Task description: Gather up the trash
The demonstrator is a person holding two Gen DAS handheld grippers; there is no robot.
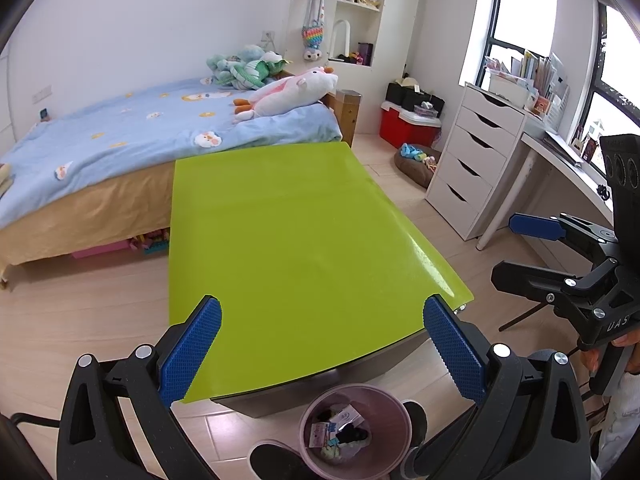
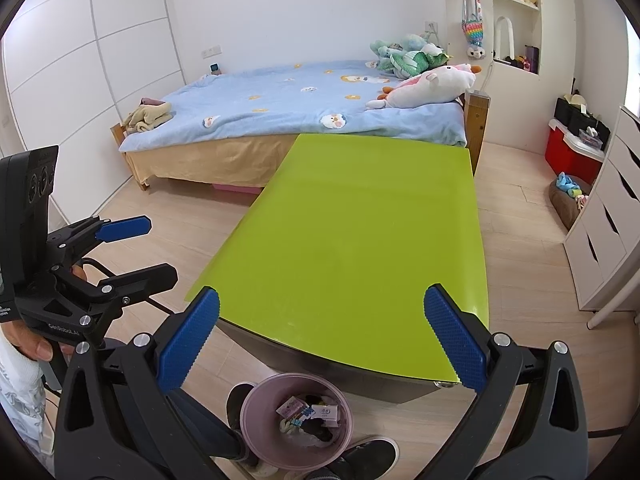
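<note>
A pink waste bin (image 1: pixel 396 420) (image 2: pixel 256 408) stands on the floor at the near edge of the lime-green table (image 1: pixel 288 232) (image 2: pixel 352 240). Inside it lie wrappers, paper and a dark scrap of trash (image 1: pixel 340 432) (image 2: pixel 310 416). The tabletop is bare. My left gripper (image 1: pixel 322 344) hovers open above the table's near edge and the bin, nothing between its blue pads. My right gripper (image 2: pixel 320 340) is open likewise, over the same edge. Each gripper shows in the other's view, the right gripper (image 1: pixel 516 248) and the left gripper (image 2: pixel 152 248), both held up and open.
A bed (image 1: pixel 120 140) (image 2: pixel 280 112) with plush toys stands behind the table. White drawers (image 1: pixel 472 160) (image 2: pixel 612 232), a desk (image 1: pixel 560 168) and a red box (image 1: pixel 404 128) line the right side. A person's dark shoes (image 1: pixel 272 460) (image 2: pixel 368 456) flank the bin; a hand (image 2: pixel 32 340) holds the left gripper.
</note>
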